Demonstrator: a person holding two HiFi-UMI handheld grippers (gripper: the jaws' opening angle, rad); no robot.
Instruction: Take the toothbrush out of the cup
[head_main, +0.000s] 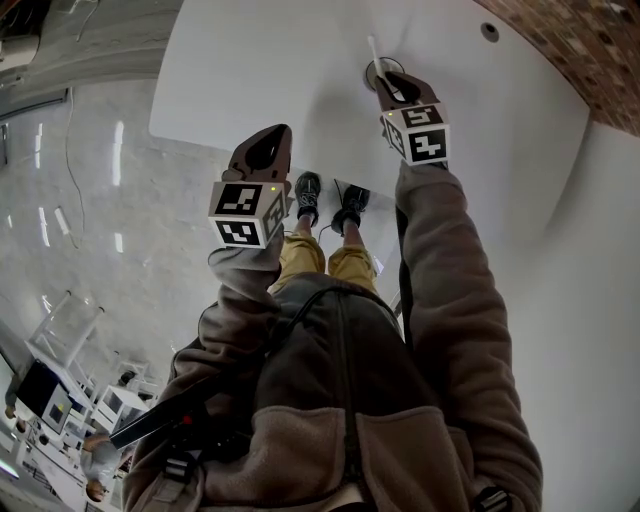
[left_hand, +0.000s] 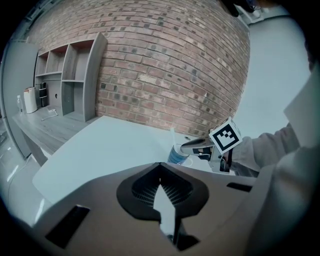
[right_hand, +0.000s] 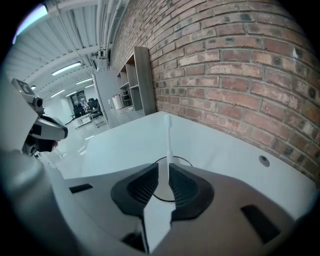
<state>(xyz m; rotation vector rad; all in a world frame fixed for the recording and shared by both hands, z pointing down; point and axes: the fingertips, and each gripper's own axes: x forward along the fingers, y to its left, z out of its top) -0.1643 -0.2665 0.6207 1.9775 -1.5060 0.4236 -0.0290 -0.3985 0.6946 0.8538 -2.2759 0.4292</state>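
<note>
On a white table (head_main: 270, 70) stands a cup (head_main: 380, 70) with a white toothbrush (head_main: 373, 48) upright in it. My right gripper (head_main: 385, 82) is right over the cup. In the right gripper view its jaws stand close on either side of the toothbrush handle (right_hand: 167, 140), and the right gripper (right_hand: 163, 167) is shut on it above the cup rim (right_hand: 183, 161). My left gripper (head_main: 280, 132) hangs to the left near the table's front edge, shut and holding nothing. From the left gripper (left_hand: 160, 167) I see the bluish cup (left_hand: 176, 154) and the right gripper (left_hand: 196, 145) at it.
A brick wall (head_main: 570, 40) runs behind the table. A round cable hole (right_hand: 263, 160) sits in the tabletop near the wall. Grey shelves (left_hand: 75, 75) stand far left. The person's shoes (head_main: 325, 200) are on the floor at the table's front edge.
</note>
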